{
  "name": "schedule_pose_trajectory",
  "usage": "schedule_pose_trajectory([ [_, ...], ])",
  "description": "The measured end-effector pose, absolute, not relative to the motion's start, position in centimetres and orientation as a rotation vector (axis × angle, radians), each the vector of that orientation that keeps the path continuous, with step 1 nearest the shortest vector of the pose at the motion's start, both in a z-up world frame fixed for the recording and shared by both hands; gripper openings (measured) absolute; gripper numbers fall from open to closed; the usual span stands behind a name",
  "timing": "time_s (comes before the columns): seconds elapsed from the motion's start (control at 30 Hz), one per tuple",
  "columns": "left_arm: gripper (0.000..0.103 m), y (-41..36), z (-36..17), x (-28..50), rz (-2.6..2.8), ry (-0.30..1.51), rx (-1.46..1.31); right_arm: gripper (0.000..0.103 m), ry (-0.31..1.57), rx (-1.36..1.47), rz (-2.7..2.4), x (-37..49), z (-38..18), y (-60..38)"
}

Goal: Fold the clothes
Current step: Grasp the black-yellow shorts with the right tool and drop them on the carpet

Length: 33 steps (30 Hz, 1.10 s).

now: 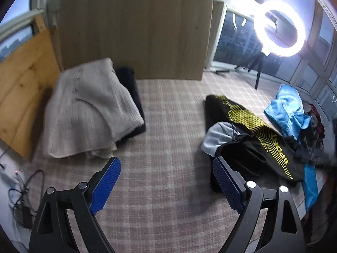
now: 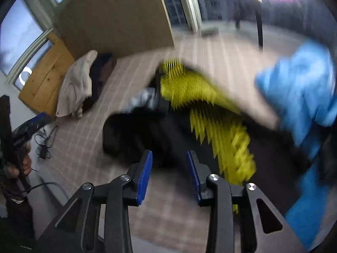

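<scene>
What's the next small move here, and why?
Probably lower the right hand-held gripper onto the black-and-yellow garment and close on an edge. Both grippers are empty, the cream garment already lies folded on a dark one, and the black-and-yellow piece lies crumpled just ahead of the right gripper's parted fingers.

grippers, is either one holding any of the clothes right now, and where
Nothing is held. The left gripper is wide open over bare bedcover; the right gripper is partly open above the black and yellow garment, not touching it.
</scene>
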State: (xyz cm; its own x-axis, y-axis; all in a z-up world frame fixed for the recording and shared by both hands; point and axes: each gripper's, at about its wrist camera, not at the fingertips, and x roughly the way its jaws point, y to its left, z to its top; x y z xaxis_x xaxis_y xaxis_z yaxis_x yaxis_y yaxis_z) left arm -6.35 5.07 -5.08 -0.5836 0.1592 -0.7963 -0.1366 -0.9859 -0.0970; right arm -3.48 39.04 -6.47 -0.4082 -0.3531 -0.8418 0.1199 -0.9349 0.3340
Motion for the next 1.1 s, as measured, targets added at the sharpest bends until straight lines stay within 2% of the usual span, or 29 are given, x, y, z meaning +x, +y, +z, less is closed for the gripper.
schedule_pose_trajectory([
  [0.13,0.089,7.1,-6.0,-7.7,2.588,0.02,-1.346,0.034,-0.45,1.541,-2.413,-1.6,-9.1,38.7],
  [0.23,0.089,9.0,-5.8,-9.0,2.534,0.057,-1.333,0.034,-0.522,1.499,-2.479,-0.8,-8.8,39.3],
  [0.4,0.089,11.8,-4.5,-10.1,2.492,0.112,-1.249,0.042,-0.446,1.444,-2.609,-0.1,-7.7,39.3],
  [0.53,0.089,11.9,-4.2,-10.4,2.494,0.125,-1.222,0.042,-0.409,1.443,-2.611,-0.3,-8.0,38.4],
  [0.83,0.089,6.8,-5.7,-9.8,2.571,0.109,-1.249,0.042,-0.198,1.459,-2.53,-4.2,-9.8,32.1],
  [1.1,0.089,3.8,-8.2,-8.8,2.514,0.012,-1.306,0.045,-0.288,1.484,-2.399,-9.6,-10.4,27.0],
])
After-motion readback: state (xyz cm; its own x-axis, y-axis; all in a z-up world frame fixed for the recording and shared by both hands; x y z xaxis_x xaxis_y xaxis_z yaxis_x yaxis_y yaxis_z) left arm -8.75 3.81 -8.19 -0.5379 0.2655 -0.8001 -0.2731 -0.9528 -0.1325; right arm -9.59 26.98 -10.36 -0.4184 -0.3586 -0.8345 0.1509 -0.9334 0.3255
